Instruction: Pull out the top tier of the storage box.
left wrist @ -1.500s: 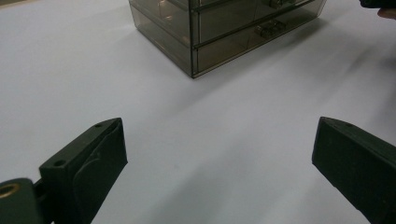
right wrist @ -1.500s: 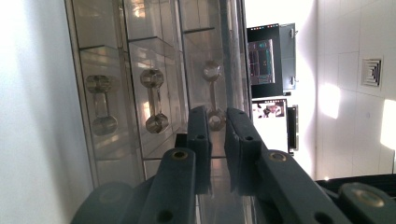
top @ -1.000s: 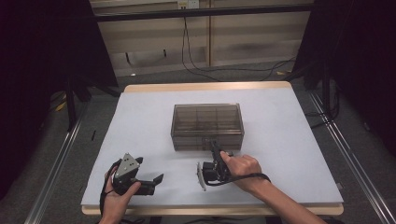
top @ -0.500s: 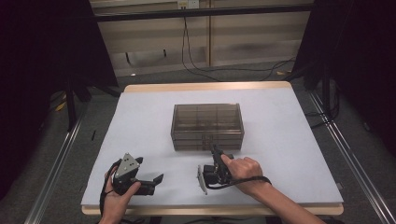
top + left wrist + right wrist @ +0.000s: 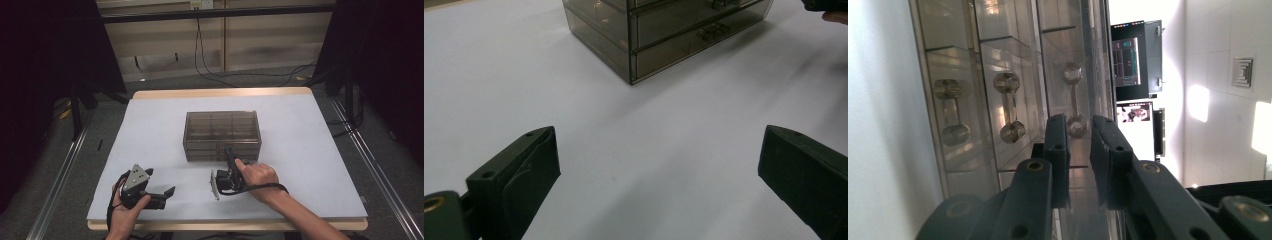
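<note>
A smoky see-through drawer box stands mid-table; its front corner also shows in the left gripper view. My right gripper, turned on its side, is at the box's front. In the right gripper view its jaws stand almost together around the lower knob of the top drawer's handle. The two other drawer handles lie to the left of it. My left gripper rests near the table's front left, wide open with bare table between its fingers.
The white table ends at a wooden edge close to both hands. Cables hang by the back wall, and metal rails run along both sides of the table.
The right hand has shifted slightly at the box's front, still at the handle. The left gripper has not moved.
</note>
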`<action>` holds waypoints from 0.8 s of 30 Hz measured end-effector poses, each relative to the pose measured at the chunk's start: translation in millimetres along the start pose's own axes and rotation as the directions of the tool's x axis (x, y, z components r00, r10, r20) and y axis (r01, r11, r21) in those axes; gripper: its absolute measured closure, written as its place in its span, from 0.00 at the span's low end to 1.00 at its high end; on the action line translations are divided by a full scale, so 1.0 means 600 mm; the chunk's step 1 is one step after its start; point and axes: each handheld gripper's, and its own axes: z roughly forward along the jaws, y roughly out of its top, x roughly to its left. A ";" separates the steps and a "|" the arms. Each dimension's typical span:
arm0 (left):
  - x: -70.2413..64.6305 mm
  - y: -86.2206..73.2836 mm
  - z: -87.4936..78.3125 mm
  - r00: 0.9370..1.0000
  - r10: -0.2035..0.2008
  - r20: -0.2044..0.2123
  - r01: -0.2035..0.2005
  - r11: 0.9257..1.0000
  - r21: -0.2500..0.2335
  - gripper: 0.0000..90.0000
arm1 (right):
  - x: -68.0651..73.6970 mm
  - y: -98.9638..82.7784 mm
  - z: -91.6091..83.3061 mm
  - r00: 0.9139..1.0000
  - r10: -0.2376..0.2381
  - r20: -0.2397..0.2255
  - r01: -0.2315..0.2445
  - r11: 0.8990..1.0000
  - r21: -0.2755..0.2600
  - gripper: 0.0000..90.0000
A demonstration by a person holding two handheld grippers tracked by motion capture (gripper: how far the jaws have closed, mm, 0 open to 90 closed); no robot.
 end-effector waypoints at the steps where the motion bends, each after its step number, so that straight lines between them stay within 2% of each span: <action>1: 0.000 0.000 0.000 1.000 -0.001 0.000 0.001 1.000 -0.001 0.04 | 0.001 0.000 0.001 1.000 0.007 -0.006 -0.007 1.000 0.006 0.88; 4: 0.000 0.000 0.000 1.000 -0.001 0.000 0.001 1.000 0.001 0.03 | 0.003 0.003 0.003 1.000 -0.012 0.010 0.012 1.000 -0.009 0.88; 6: 0.000 0.000 0.000 1.000 0.000 0.000 0.000 1.000 0.000 0.03 | 0.006 0.005 0.002 1.000 0.003 0.012 -0.003 1.000 0.003 0.89; 8: 0.000 0.000 0.000 1.000 0.000 0.001 0.000 1.000 -0.001 0.03 | 0.005 0.006 0.003 1.000 -0.006 0.019 0.006 1.000 0.001 0.90; 13: 0.001 0.000 -0.001 1.000 0.002 -0.001 -0.002 1.000 -0.001 0.03 | 0.007 0.006 0.000 1.000 0.004 0.017 -0.005 1.000 0.012 0.91; 15: 0.001 0.000 -0.001 1.000 0.002 0.000 -0.002 1.000 -0.001 0.03 | 0.003 0.007 -0.001 1.000 -0.007 0.009 0.007 1.000 0.005 0.91; 16: 0.001 0.000 -0.001 1.000 0.002 -0.001 -0.002 1.000 -0.001 0.03 | 0.007 0.007 -0.005 1.000 0.025 0.005 -0.025 0.999 0.023 0.91; 17: 0.001 0.000 -0.001 1.000 0.000 0.001 0.000 1.000 -0.002 0.03 | 0.003 0.008 -0.005 1.000 -0.012 0.013 0.012 1.000 0.002 0.91; 20: 0.001 0.000 -0.001 1.000 0.002 -0.001 -0.002 1.000 -0.001 0.03 | 0.006 0.009 -0.013 1.000 0.003 0.004 -0.003 1.000 0.010 0.91; 24: 0.000 0.000 0.000 1.000 0.003 0.003 -0.003 1.000 0.000 0.03 | 0.005 0.010 -0.018 1.000 -0.003 0.003 0.003 1.000 0.001 0.91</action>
